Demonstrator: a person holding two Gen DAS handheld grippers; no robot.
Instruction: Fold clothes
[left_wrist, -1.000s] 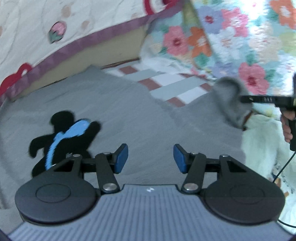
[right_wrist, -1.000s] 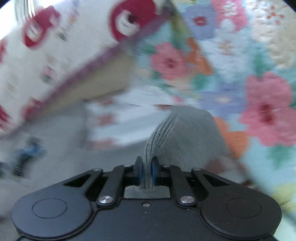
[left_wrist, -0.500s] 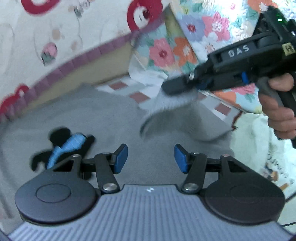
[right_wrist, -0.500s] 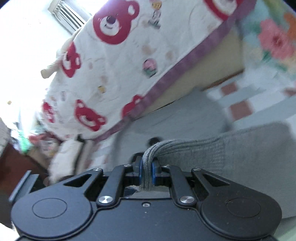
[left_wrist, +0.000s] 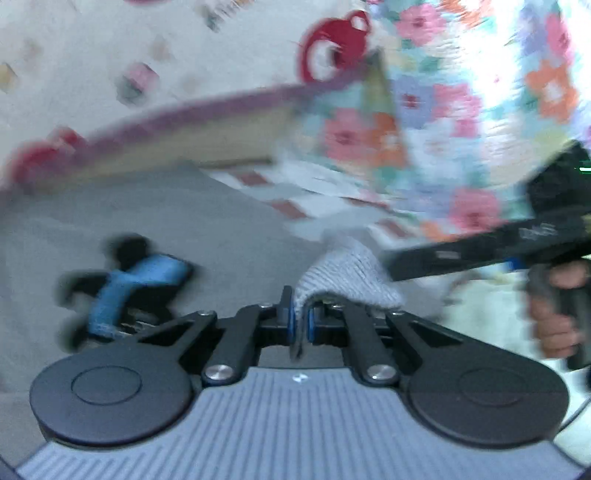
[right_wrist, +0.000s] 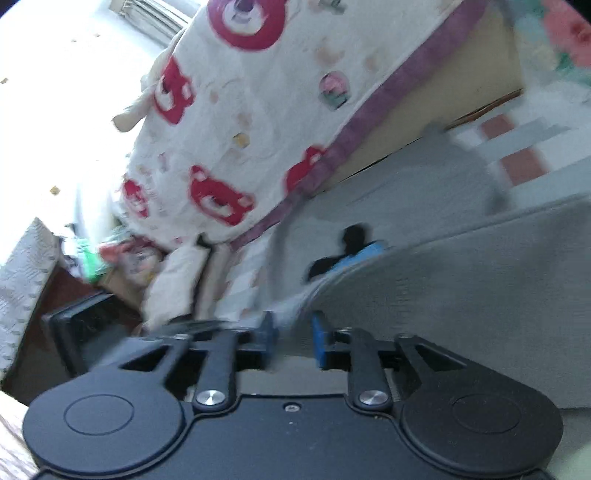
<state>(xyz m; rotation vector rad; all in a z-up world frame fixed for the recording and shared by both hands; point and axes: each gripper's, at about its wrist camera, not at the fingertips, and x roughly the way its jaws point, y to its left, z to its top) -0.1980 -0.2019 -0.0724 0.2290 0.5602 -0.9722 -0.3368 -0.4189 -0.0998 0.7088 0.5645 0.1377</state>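
A grey sweater (left_wrist: 207, 229) lies spread on the bed, with a black and blue figure print (left_wrist: 125, 284) on its front. My left gripper (left_wrist: 300, 321) is shut on the sweater's ribbed grey cuff (left_wrist: 347, 277), which bunches up just past the pads. In the left wrist view my right gripper (left_wrist: 395, 264) reaches in from the right beside that cuff, held by a hand (left_wrist: 554, 317). In its own view the right gripper (right_wrist: 293, 336) has its jaws opening. A blurred edge of the grey sweater (right_wrist: 461, 288) lies loose between them. The print (right_wrist: 343, 254) shows beyond the folded sleeve.
A white quilt with red bears (right_wrist: 258, 110) hangs along the back and left. A floral quilt (left_wrist: 461, 110) fills the back right, over a checked sheet (left_wrist: 288, 203). A cream pillow (right_wrist: 173, 284) and a dark box (right_wrist: 85, 332) stand at the left.
The right gripper swung the cuff over to the left gripper and its jaws came apart, letting go. The left jaws, wide apart before, closed on the cuff.
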